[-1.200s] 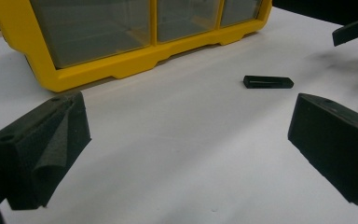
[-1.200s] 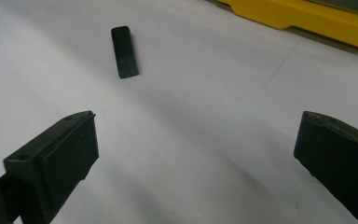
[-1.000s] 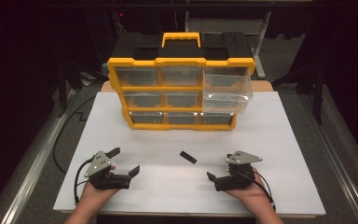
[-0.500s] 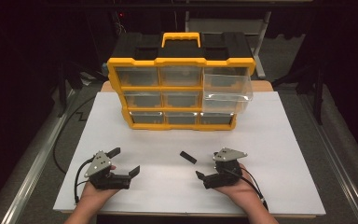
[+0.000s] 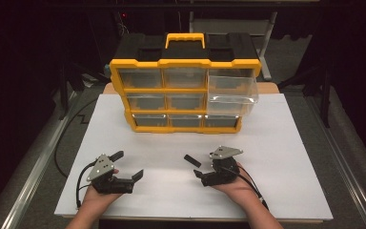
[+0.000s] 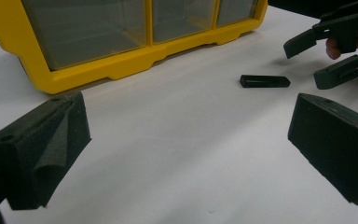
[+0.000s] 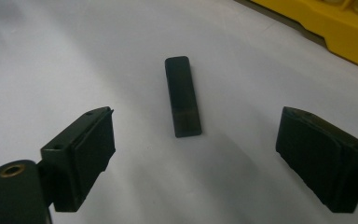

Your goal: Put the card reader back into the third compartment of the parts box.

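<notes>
A small black rectangular stick (image 5: pixel 192 160) lies flat on the white board, in front of the yellow drawer organizer (image 5: pixel 185 64). My right gripper (image 5: pixel 204 168) is open just behind and to the right of the stick, jaws pointing at it. In the right gripper view the stick (image 7: pixel 182 95) lies lengthwise a little ahead of the gap between the open jaws of my right gripper (image 7: pixel 203 154), untouched. My left gripper (image 5: pixel 128 164) rests open on the board at the near left, holding nothing. The left gripper view has the stick (image 6: pixel 265 81) far ahead of my left gripper (image 6: pixel 189 144), and the right gripper (image 6: pixel 307 63) beside it.
The organizer has several clear drawers; its top right drawer (image 5: pixel 232 89) is pulled out and overhangs the board. The organizer's yellow base (image 6: pixel 135 60) stands close ahead in the left gripper view. The white board (image 5: pixel 286 143) ends near my hands; dark floor surrounds the table.
My right gripper has moved left and slightly forward, closing in on the black stick. The left gripper and the stick have stayed still.
</notes>
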